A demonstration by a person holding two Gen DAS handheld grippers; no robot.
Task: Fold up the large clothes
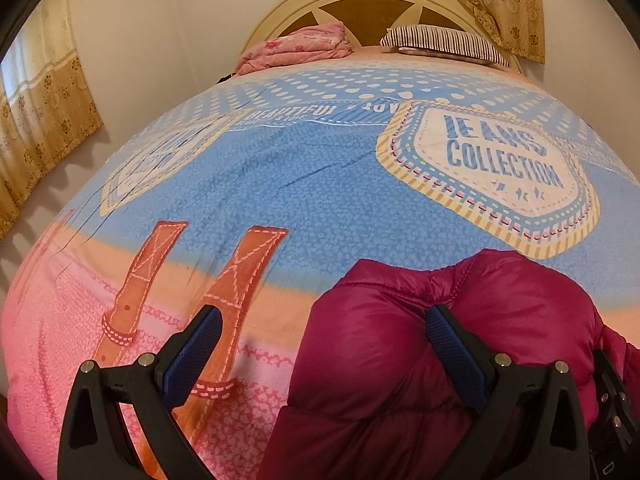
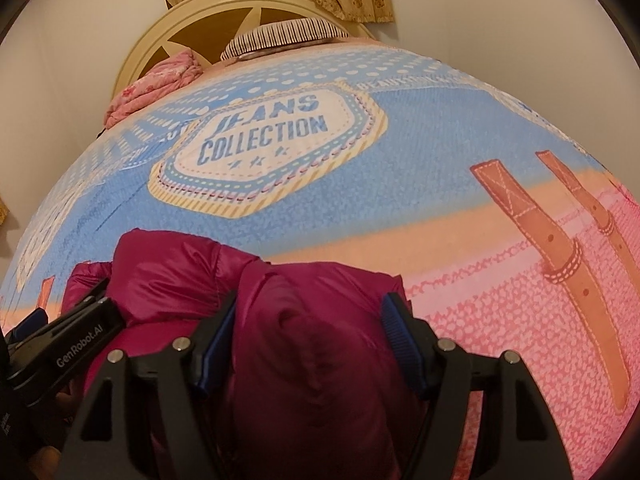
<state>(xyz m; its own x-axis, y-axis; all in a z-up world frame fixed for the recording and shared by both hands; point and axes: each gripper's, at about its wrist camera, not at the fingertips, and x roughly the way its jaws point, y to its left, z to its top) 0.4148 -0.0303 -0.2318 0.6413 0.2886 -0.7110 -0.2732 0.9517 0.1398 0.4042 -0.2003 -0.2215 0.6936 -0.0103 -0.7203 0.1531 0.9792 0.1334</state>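
A shiny magenta puffer jacket [image 1: 460, 320] lies bunched near the front edge of the bed. My left gripper [image 1: 323, 312] is open wide over the jacket's left edge: its left finger [image 1: 192, 356] hangs over bare bedsheet, its right finger [image 1: 456, 352] rests on the jacket. In the right wrist view a thick fold of the jacket [image 2: 312, 360] fills my right gripper [image 2: 310, 300], and both blue pads press on it. The left gripper's black body [image 2: 80, 332] shows at the left of that view, close beside the right one.
The bedsheet [image 1: 300, 184] is blue and pink with a "JEANS COLLECTION" badge [image 2: 264, 136]. At the headboard [image 1: 360, 0] lie a pink folded blanket [image 1: 296, 48] and a striped pillow [image 1: 444, 42]. Curtains [image 1: 44, 104] hang at the left wall and behind the headboard.
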